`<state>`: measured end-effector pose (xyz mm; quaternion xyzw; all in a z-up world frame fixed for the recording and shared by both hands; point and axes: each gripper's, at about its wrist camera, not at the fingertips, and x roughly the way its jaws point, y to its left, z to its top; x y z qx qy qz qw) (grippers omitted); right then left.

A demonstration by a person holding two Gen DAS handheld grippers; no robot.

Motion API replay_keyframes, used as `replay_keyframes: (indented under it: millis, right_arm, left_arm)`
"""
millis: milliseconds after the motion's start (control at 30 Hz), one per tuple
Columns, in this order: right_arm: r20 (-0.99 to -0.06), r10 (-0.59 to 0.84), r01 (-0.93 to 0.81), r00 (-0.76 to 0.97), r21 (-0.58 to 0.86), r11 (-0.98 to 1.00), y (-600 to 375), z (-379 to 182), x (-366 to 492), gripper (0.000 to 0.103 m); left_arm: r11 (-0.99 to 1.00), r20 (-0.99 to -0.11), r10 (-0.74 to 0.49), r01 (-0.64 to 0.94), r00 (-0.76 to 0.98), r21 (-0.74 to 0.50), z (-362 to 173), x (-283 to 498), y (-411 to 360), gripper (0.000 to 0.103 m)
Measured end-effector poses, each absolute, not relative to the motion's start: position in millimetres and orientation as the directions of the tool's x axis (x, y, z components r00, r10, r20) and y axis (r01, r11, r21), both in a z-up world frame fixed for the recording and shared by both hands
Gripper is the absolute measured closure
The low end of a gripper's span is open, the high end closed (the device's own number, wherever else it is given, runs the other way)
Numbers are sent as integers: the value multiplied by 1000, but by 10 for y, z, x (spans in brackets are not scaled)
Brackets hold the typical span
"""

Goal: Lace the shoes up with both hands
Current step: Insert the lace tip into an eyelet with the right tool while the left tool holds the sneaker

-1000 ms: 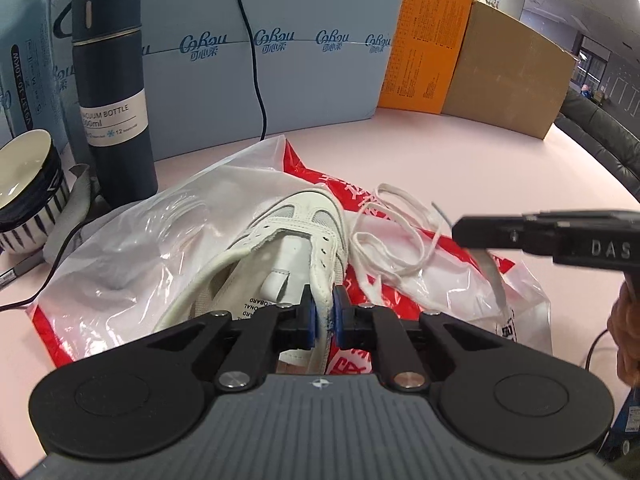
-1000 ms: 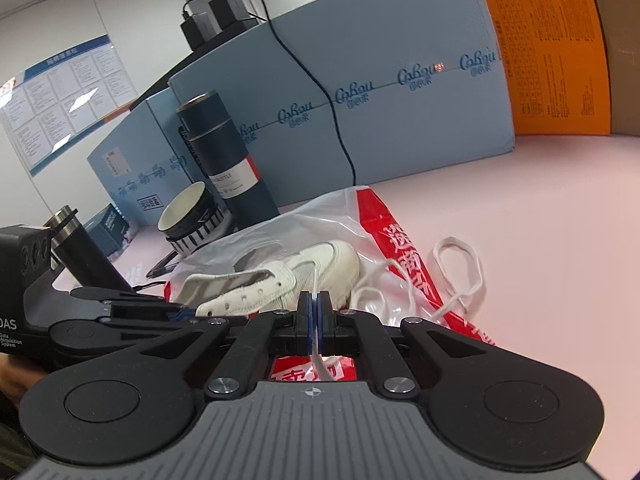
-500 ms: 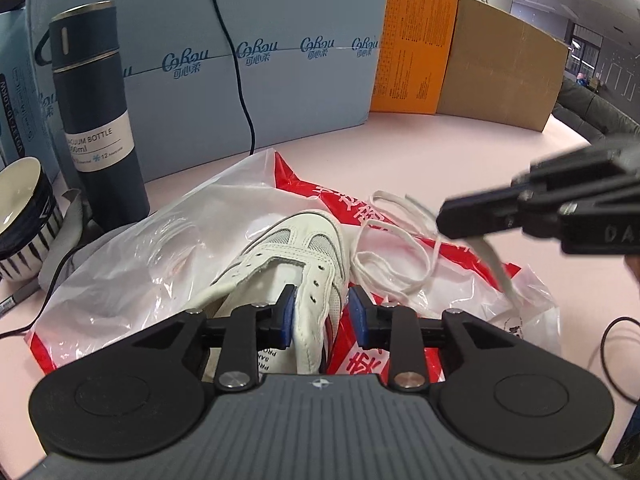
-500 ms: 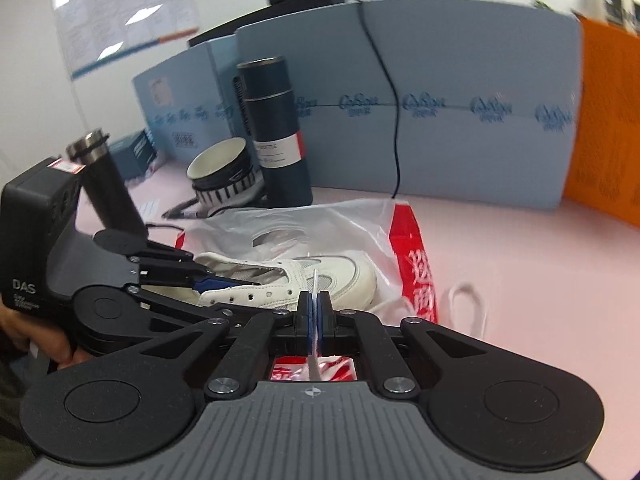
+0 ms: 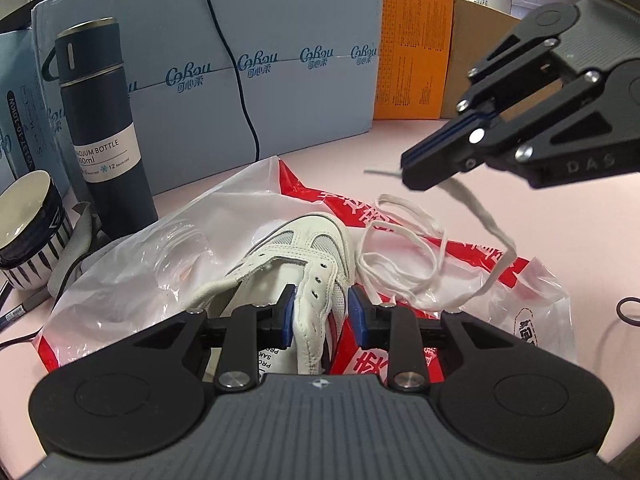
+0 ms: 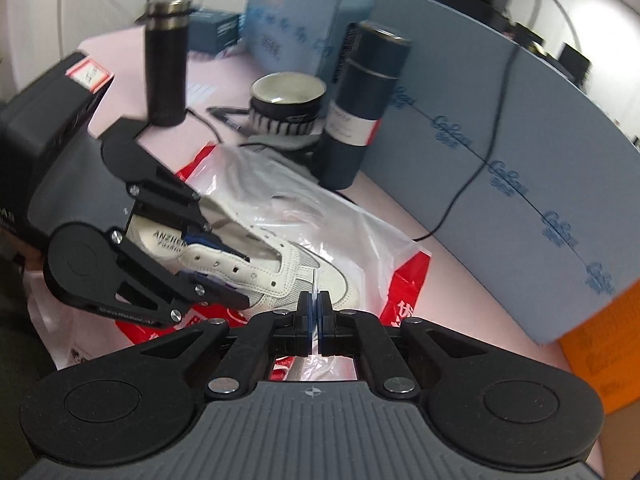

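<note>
The white sneaker (image 5: 304,264) sits on a crinkly clear-and-red plastic bag (image 5: 132,264) on the pink desk (image 5: 500,200), toe pointing toward the back edge where the blue foam boards (image 5: 280,60) stand. Its eyelet flap (image 5: 310,312) on the right side sticks up between the blue pads of the left gripper (image 5: 320,314); the jaws are parted, the left pad looks like it touches the flap and the right pad stands clear, so it's loose and not pinching anything. The white shoelace (image 5: 404,256) lies in a loose tangle on the bag just right of the shoe, and 1 end rises to the right gripper (image 5: 416,172), which is clamped tight on the lace, with the tip (image 5: 380,172) poking out past the pads. From the right wrist view you can see that tip as a thin sliver (image 6: 316,284) between the closed pads, hovering above the toe side of the shoe. Further out, toward the left back corner: a dark blue vacuum bottle (image 5: 100,128), a striped bowl (image 5: 28,232) just beside it, and a black cable (image 5: 236,68) hanging down the foam board. An orange box (image 5: 412,68) and a brown carton (image 5: 476,52) stand to the right along the back edge.
</note>
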<state>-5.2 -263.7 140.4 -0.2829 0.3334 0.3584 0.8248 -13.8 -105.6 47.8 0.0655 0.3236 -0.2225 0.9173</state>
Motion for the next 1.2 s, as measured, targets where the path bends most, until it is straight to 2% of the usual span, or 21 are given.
replay_keyframes:
  millis: [433,1067,1200]
  right_arm:
    - [-845,328,-877,422,-289,384,-2339,1140,136,100]
    - [-864,315,-893,394,-279,352,-2195,1029,152,100]
    - [-873,306,-901,380,-274,337,-2173,1004,158,100]
  left_arm:
    - [890,-609,-374,455,700,-23,479,-167,-1044,82]
    - [889,-613,-367,459,700,-7,451,-174,-1034,81]
    - [881,-603,-352,471,716,46,444,-208,-1069,81]
